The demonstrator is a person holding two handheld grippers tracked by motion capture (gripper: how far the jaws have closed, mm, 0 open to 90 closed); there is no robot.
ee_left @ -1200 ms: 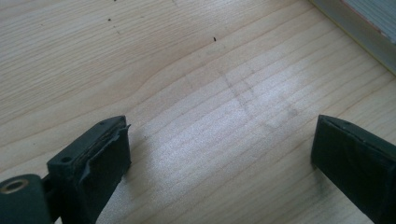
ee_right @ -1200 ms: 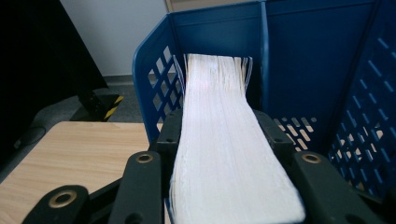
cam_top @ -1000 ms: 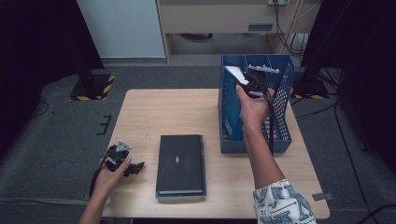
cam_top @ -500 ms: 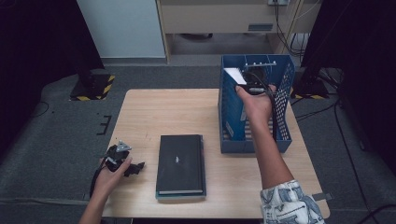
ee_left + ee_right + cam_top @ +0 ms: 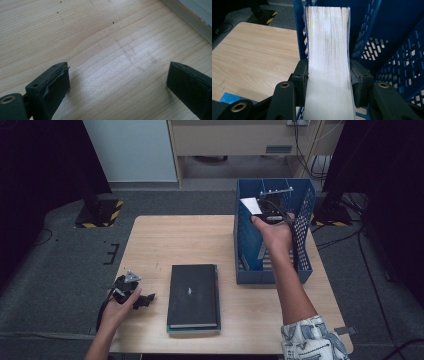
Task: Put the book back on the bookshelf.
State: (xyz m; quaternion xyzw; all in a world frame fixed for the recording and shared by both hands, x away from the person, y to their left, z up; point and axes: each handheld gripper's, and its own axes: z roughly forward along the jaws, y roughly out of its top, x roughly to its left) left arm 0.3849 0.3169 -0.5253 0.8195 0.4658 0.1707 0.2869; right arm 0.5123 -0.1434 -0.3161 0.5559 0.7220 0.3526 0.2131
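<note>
Thick book [image 5: 328, 62], white page edges facing out, upright in blue crate [image 5: 300, 235], right gripper [image 5: 329, 75] clamped across it, jaws just easing wider, left gripper [image 5: 117, 82] gaping over tabletop [image 5: 100, 37]

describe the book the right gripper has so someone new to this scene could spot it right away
Find the blue crate on the right side of the wooden table. The book stands upright in it, against its left wall, between the right gripper's jaws, white page edges facing the hand. Unlike the black book lying flat mid-table, it stands on edge inside the crate.
</note>
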